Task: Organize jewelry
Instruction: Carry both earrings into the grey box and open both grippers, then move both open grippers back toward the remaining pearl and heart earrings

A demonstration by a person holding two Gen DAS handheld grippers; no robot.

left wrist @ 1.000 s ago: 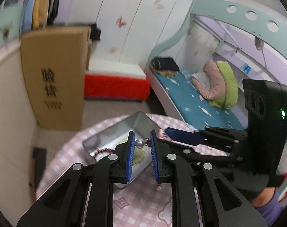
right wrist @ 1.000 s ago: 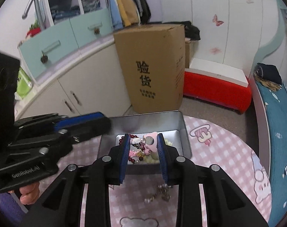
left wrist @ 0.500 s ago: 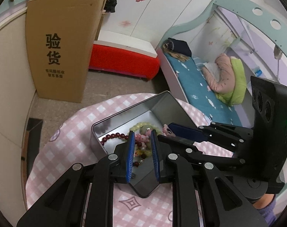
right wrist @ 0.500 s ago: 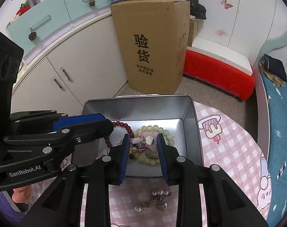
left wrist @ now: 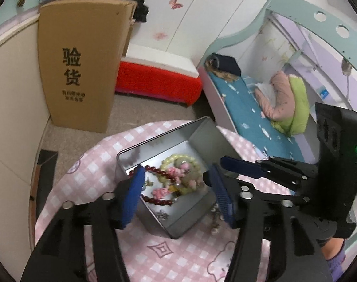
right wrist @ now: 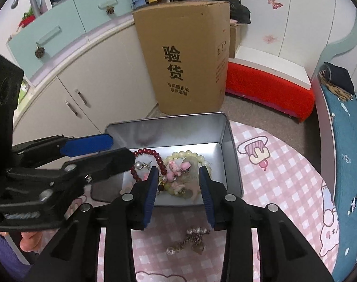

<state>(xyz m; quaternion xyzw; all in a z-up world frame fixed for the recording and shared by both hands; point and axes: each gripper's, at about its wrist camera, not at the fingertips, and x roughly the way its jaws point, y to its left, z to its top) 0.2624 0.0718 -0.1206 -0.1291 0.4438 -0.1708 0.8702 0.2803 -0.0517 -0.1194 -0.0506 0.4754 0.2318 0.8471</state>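
A silver metal tin stands on a pink checked table. Inside lie a dark red bead bracelet, a pale green bead bracelet, small pink charms and a pearl earring. My left gripper is open and empty over the tin. My right gripper is open and empty above the tin's near edge. A pearl chain piece lies on the table in front of the tin, below the right gripper.
A tall cardboard box stands on the floor behind the table, beside white cabinets. A red-and-white bench and a bed with teal sheet lie to the right. The table edge curves close behind the tin.
My left gripper has opened wide and the pearl earring it held now lies in the tin. My right gripper has also opened a little wider above the tin.
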